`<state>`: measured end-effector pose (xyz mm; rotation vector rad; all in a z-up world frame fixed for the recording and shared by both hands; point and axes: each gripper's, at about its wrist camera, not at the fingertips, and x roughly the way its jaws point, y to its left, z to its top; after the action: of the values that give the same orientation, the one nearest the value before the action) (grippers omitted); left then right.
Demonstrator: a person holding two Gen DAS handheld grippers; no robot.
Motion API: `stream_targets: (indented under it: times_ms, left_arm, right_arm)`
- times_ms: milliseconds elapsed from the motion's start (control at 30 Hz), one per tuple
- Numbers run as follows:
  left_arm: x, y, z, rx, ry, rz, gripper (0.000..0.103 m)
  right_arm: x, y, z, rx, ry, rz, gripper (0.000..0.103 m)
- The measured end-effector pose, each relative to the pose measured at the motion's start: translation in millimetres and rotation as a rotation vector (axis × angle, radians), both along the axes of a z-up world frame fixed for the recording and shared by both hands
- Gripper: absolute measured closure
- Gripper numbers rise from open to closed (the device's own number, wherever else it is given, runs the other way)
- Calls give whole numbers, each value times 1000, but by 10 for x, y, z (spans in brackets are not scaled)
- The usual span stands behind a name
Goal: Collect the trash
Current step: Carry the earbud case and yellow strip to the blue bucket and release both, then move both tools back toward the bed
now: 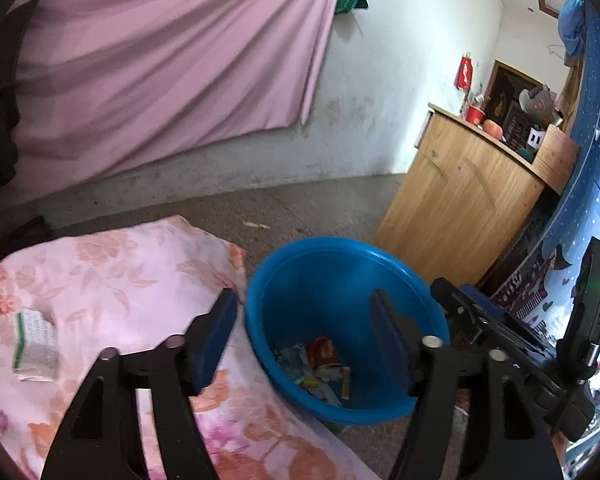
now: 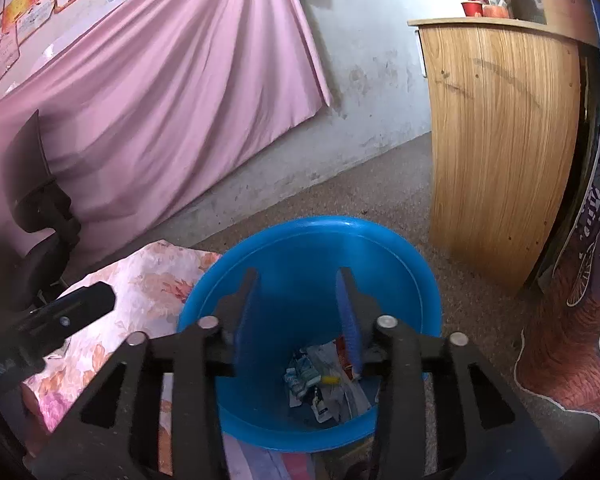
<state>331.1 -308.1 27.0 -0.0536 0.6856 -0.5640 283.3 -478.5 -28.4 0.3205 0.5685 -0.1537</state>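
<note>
A blue plastic basin (image 1: 320, 272) stands on the floor beside a floral bed cover; it also shows in the right wrist view (image 2: 300, 240). Several wrappers and scraps of trash (image 1: 320, 364) lie in its bottom, also in the right wrist view (image 2: 320, 380). A white and green printed paper packet (image 1: 34, 344) lies on the floral cover to the left. My left gripper (image 1: 304, 332) is open and empty over the cover's edge and the basin's rim. My right gripper (image 2: 298, 312) is open and empty, directly above the basin.
The floral bed cover (image 1: 140, 280) fills the lower left. A wooden cabinet (image 1: 460, 208) with cups and clutter on top stands behind the basin. A pink curtain (image 1: 160, 60) hangs on the far wall. A black chair (image 2: 40, 196) is at the left.
</note>
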Motion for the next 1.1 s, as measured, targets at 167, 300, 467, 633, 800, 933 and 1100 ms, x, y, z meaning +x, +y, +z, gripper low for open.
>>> stream_targets:
  times_ms: [167,300,467,633,800,933,1100]
  left_arm:
    - [-135,307,113,-24,-75,82,26]
    - [-277,603,200,-61,-144,167,6]
    - [-509,963,288,-52,-262,308,2]
    - [-711,1305,370,-30,-338,392,2]
    - [-957,1703,456,-16,-441,494,2]
    - [-1138,1970,490,12,-509,555,2]
    - [-1378,2314,484,53,-543,610,2]
  right_arm:
    - [-25,122,99,-38,-48,10,11]
    - [-84,239,203,-63,-119,18,0]
    - [-177,458,349,-119,-227,49,0]
    - [-192,670,474,-114,-310,105,0]
    - [-286,969,620,-138,-434,166,0]
    - [-381,1231,706,-150,-543,213,0]
    - [-488,1606,779,-172,-650,276,0]
